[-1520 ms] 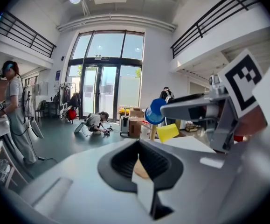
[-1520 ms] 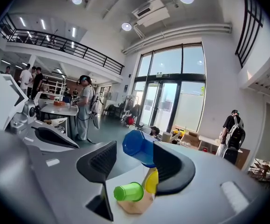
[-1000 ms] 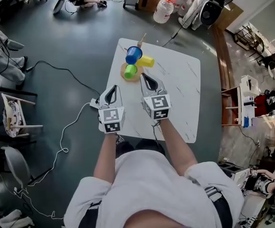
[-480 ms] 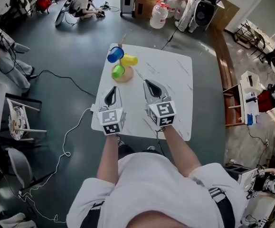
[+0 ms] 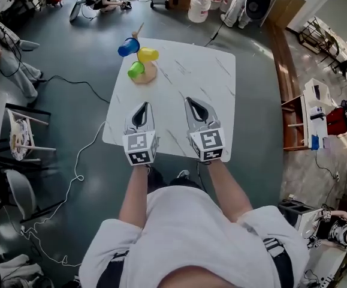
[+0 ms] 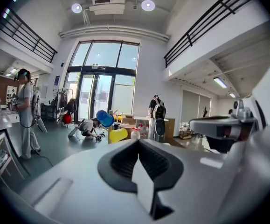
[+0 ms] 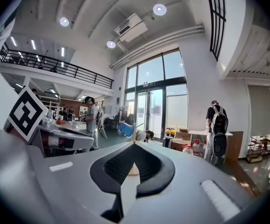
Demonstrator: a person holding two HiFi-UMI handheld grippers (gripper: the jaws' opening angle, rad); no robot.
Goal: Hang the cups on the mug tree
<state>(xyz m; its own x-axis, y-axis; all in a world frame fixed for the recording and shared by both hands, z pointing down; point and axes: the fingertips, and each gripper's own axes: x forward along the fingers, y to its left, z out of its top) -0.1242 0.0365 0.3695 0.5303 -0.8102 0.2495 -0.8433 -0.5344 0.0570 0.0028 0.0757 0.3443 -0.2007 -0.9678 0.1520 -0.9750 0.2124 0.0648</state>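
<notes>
The mug tree [image 5: 143, 75] stands at the far left corner of the bench [image 5: 203, 77]. A blue cup [image 5: 127, 47], a yellow cup [image 5: 148, 54] and a green cup [image 5: 136, 70] sit on it, so the job looks done. The left gripper [image 5: 141, 110] and the right gripper [image 5: 192, 105] are at the near edge, well apart from the tree. The left one is nearer to it. Each is pressed together with nothing in it. The tree's pegs are too small to see, so I cannot tell how the cups hang.

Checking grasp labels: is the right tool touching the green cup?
Apart. Head view shows bare tabletop between the right tool and the green cup.
</notes>
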